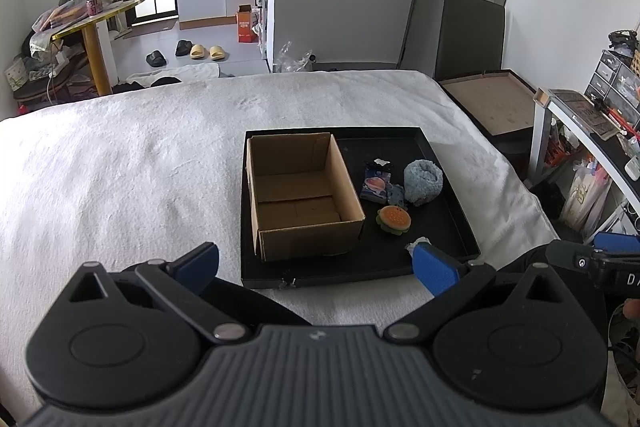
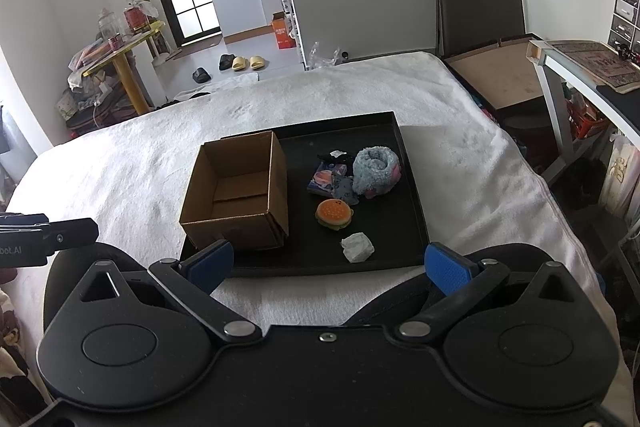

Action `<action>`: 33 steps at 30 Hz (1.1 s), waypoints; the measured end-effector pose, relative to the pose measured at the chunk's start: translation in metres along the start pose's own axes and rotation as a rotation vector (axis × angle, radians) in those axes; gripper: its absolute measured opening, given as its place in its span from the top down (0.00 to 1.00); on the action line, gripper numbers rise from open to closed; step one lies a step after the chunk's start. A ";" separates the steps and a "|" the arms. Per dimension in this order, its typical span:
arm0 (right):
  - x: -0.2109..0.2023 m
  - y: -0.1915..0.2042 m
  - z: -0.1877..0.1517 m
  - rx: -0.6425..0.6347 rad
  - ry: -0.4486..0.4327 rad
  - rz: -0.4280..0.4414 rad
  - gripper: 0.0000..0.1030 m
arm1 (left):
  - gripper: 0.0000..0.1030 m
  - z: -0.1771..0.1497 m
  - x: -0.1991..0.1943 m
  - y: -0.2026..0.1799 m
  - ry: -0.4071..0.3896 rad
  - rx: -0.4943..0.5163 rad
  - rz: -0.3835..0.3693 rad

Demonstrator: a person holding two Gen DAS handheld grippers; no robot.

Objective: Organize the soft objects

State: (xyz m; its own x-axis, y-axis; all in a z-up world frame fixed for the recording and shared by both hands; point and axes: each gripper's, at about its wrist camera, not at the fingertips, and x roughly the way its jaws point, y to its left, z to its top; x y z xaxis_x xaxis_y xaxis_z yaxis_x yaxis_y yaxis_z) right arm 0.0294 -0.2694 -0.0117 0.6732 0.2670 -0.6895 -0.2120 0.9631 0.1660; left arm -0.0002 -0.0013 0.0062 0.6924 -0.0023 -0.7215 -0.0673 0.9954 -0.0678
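A black tray [image 1: 448, 163] [image 2: 412, 187] lies on a white blanket. An empty open cardboard box [image 1: 300, 195] [image 2: 240, 191] stands in its left half. To the right lie a fluffy blue rolled sock [image 1: 423, 183] [image 2: 376, 171], a small pink-and-blue packet [image 1: 375, 187] [image 2: 325, 181], a burger-shaped plush [image 1: 394, 219] [image 2: 334, 213] and a crumpled white wad [image 2: 357, 247], partly hidden in the left wrist view [image 1: 416, 242]. My left gripper [image 1: 316, 267] is open and empty, short of the tray's near edge. My right gripper [image 2: 330, 267] is open and empty, also at the near edge.
The white blanket [image 1: 120, 167] covers the bed around the tray. A brown board in a black frame [image 1: 492, 103] and a cluttered desk [image 1: 592, 115] stand to the right. A yellow table [image 1: 96, 23], slippers [image 1: 200, 51] and a kitchen area lie beyond the bed.
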 end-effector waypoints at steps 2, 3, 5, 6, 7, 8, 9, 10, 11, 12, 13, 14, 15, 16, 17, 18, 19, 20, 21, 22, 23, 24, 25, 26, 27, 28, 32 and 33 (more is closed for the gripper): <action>0.001 0.001 0.000 -0.006 0.000 -0.006 0.00 | 0.01 0.000 -0.001 0.000 -0.001 0.001 -0.001; 0.001 0.002 0.000 -0.008 0.000 -0.008 0.00 | 0.01 0.000 -0.001 0.000 -0.001 0.001 0.000; 0.001 0.003 -0.001 -0.008 0.001 -0.009 0.00 | 0.01 0.000 0.000 0.001 0.000 0.000 -0.001; 0.002 0.003 -0.002 -0.006 0.003 -0.011 0.00 | 0.01 0.000 0.000 0.001 0.001 -0.001 -0.001; 0.002 0.003 -0.002 -0.006 0.003 -0.012 0.00 | 0.01 0.000 0.000 0.001 0.001 -0.001 -0.001; 0.002 0.003 -0.002 -0.006 0.004 -0.012 0.00 | 0.01 0.000 -0.001 0.001 0.002 -0.001 -0.001; 0.002 0.003 -0.001 -0.006 0.004 -0.011 0.00 | 0.01 0.000 -0.001 0.001 0.002 0.000 -0.001; 0.002 0.003 -0.001 -0.005 0.004 -0.011 0.00 | 0.01 0.000 -0.001 0.001 0.003 0.001 0.000; 0.002 0.003 -0.001 -0.004 0.003 -0.012 0.00 | 0.01 0.000 -0.001 0.002 0.001 0.000 -0.001; 0.002 0.003 -0.002 -0.003 0.004 -0.011 0.00 | 0.01 0.000 -0.001 0.002 0.000 0.000 -0.002; 0.002 0.003 -0.002 -0.005 0.004 -0.010 0.00 | 0.01 -0.001 -0.001 0.002 0.000 0.000 -0.002; 0.002 0.003 -0.002 -0.003 0.004 -0.008 0.00 | 0.01 -0.001 -0.001 0.002 0.000 0.000 -0.001; 0.002 0.004 -0.002 -0.005 0.003 -0.009 0.00 | 0.01 -0.001 -0.001 0.002 0.001 0.000 -0.001; 0.002 0.004 -0.002 -0.008 0.004 -0.011 0.00 | 0.01 -0.001 -0.001 0.002 0.001 0.000 -0.001; 0.002 0.003 -0.002 -0.008 0.004 -0.012 0.00 | 0.01 -0.001 -0.001 0.002 0.000 0.000 -0.002; 0.002 0.003 -0.001 -0.006 0.004 -0.012 0.00 | 0.01 -0.001 -0.001 0.002 -0.001 0.001 -0.002; 0.002 0.003 -0.001 -0.005 0.004 -0.010 0.00 | 0.01 -0.001 -0.001 0.001 -0.001 0.003 -0.002; 0.002 0.003 -0.001 -0.004 0.004 -0.010 0.00 | 0.01 -0.001 -0.001 0.001 -0.001 0.004 -0.002; 0.002 0.003 -0.001 -0.003 0.004 -0.011 0.00 | 0.01 -0.001 -0.001 0.001 -0.001 0.003 -0.002; 0.002 0.003 -0.002 -0.002 0.005 -0.011 0.00 | 0.01 -0.002 0.000 0.001 0.002 0.004 -0.002; 0.003 0.003 -0.001 -0.001 0.005 -0.010 0.00 | 0.01 -0.002 0.000 0.001 0.003 0.004 -0.002; 0.004 0.003 -0.001 0.001 0.007 -0.011 0.00 | 0.01 -0.002 0.001 0.001 0.004 0.003 -0.001; 0.003 0.003 -0.001 0.002 0.008 -0.013 0.00 | 0.01 -0.002 0.001 0.001 0.004 0.001 0.000; 0.004 0.003 -0.001 0.002 0.009 -0.013 0.00 | 0.01 -0.002 0.001 0.001 0.004 0.000 0.000; 0.004 0.003 -0.001 0.000 0.009 -0.014 0.00 | 0.01 -0.002 0.001 0.002 0.005 -0.001 -0.002; 0.004 0.003 -0.001 -0.003 0.008 -0.016 0.00 | 0.01 -0.002 0.001 0.002 0.005 -0.001 -0.002; 0.005 0.003 -0.002 -0.006 0.008 -0.015 0.00 | 0.01 -0.002 0.001 0.002 0.004 -0.002 -0.004; 0.005 0.003 -0.001 -0.005 0.008 -0.015 0.00 | 0.01 -0.002 0.001 0.002 0.003 -0.002 -0.005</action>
State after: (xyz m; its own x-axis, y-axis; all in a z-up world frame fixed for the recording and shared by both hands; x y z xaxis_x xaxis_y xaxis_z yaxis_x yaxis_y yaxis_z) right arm 0.0313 -0.2651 -0.0158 0.6708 0.2522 -0.6974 -0.2058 0.9668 0.1517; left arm -0.0010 0.0006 0.0038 0.6905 -0.0073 -0.7233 -0.0654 0.9952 -0.0725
